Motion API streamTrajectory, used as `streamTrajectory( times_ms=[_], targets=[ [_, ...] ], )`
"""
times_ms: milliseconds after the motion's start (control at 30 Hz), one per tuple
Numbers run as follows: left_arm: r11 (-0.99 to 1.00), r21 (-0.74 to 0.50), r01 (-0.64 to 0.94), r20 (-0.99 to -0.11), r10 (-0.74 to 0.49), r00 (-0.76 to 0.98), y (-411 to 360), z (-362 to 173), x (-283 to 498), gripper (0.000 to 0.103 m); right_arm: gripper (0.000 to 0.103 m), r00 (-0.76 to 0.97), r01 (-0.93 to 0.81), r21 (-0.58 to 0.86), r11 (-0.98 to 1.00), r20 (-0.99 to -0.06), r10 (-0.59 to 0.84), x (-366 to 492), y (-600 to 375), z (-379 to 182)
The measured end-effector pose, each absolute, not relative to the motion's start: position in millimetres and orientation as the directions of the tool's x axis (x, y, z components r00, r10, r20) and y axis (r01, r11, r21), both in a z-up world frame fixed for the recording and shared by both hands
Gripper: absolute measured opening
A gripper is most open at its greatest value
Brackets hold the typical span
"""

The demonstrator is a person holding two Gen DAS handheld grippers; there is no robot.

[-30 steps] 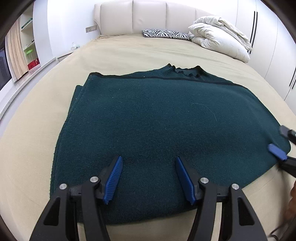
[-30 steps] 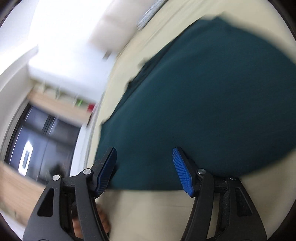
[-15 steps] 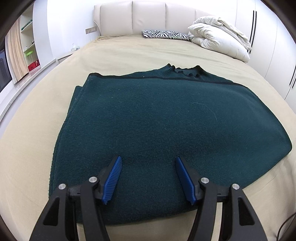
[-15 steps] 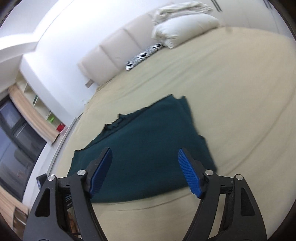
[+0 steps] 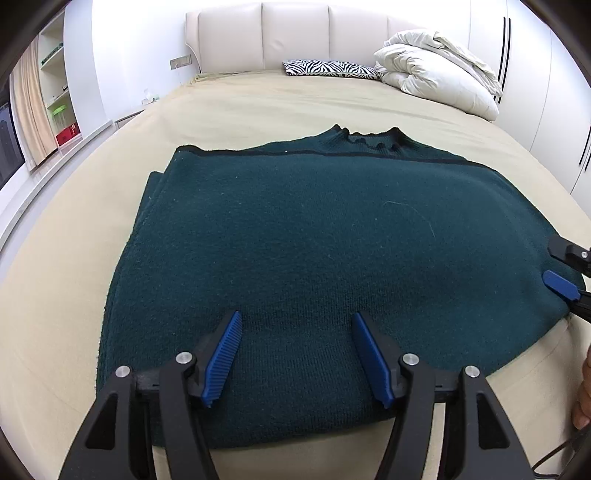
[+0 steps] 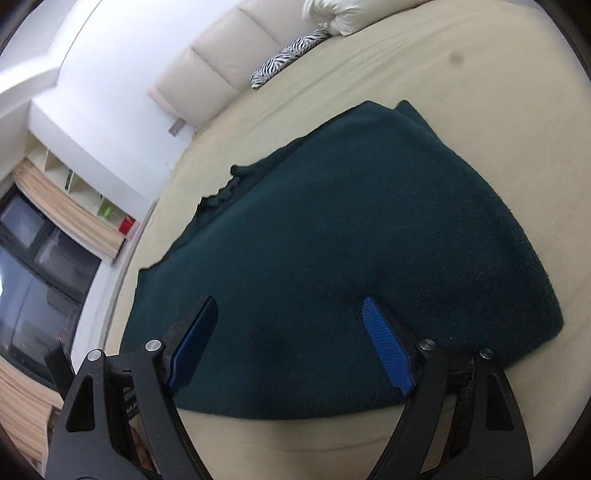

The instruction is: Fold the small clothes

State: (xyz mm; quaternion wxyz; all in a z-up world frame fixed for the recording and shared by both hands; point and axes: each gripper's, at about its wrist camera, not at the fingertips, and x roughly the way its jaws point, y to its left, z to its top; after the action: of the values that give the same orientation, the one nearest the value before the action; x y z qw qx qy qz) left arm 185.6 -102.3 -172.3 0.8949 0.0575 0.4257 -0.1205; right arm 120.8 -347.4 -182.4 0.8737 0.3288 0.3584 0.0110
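Note:
A dark green knitted sweater (image 5: 325, 240) lies folded flat on the beige bed (image 5: 258, 107), collar toward the headboard. My left gripper (image 5: 295, 317) hovers open over the sweater's near edge, with nothing gripped between its blue pads. In the right wrist view the sweater (image 6: 369, 240) fills the middle, and my right gripper (image 6: 289, 301) stands over its near right corner. Its jaws are opening and only flat cloth lies below them. The left wrist view catches the right gripper (image 5: 561, 269) at the sweater's right edge, with part of a hand (image 5: 583, 391) below it.
A padded headboard (image 5: 295, 33), a zebra-print pillow (image 5: 328, 68) and a bundled white duvet (image 5: 439, 66) sit at the far end of the bed. Shelves (image 5: 59, 107) and a dark window (image 6: 33, 266) stand to the left, white wardrobe doors (image 5: 535, 74) to the right.
The right gripper swung away from the sweater's right edge and came back, its view rolling, and its jaws now stand wider. The left gripper and the sweater have not moved.

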Motion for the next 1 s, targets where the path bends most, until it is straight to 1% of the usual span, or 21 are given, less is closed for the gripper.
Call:
streamTrajectory(
  times_ms=[100,233,433,633,700,800,867,900,967,1000],
  targets=[
    [0.964,0.003,0.265,-0.775,-0.165,0.61,-102,-172,186,0.066,0.081,0.758,0.214,0.64,0.738,-0.585,0.287,114,-351,-178],
    [0.964,0.009,0.265,-0.775,-0.161,0.611,-102,-173,185,0.066,0.081,0.772,0.21,0.669,0.713,-0.561,0.299,107,-352,-172],
    [0.964,0.014,0.265,-0.774,-0.158,0.613,-103,-173,184,0.066,0.081,0.766,0.113,0.747,0.655,-0.486,0.421,112,-347,-155],
    [0.964,0.01,0.266,-0.773,-0.161,0.614,-102,-173,185,0.066,0.081,0.728,0.036,0.78,0.625,-0.449,0.519,154,-317,-132],
    [0.964,0.007,0.266,-0.772,-0.164,0.614,-102,-174,185,0.066,0.081,0.695,-0.004,0.795,0.607,-0.434,0.573,176,-301,-128],
    [0.964,0.0,0.267,-0.772,-0.17,0.613,-101,-174,186,0.066,0.081,0.656,0.015,0.827,0.562,-0.432,0.619,209,-289,-144],
    [0.963,-0.005,0.268,-0.771,-0.174,0.612,-101,-175,186,0.067,0.081,0.632,0.06,0.832,0.551,-0.459,0.625,224,-289,-162],
    [0.963,-0.008,0.269,-0.771,-0.177,0.612,-101,-175,186,0.067,0.081,0.629,0.105,0.83,0.548,-0.482,0.61,229,-295,-173],
    [0.963,-0.019,0.27,-0.77,-0.186,0.611,-100,-175,186,0.067,0.07,0.652,0.102,0.867,0.488,-0.429,0.625,229,-310,-184],
    [0.963,-0.022,0.27,-0.77,-0.189,0.61,-100,-175,186,0.067,0.068,0.67,0.101,0.879,0.466,-0.406,0.621,224,-320,-186]
  ],
)
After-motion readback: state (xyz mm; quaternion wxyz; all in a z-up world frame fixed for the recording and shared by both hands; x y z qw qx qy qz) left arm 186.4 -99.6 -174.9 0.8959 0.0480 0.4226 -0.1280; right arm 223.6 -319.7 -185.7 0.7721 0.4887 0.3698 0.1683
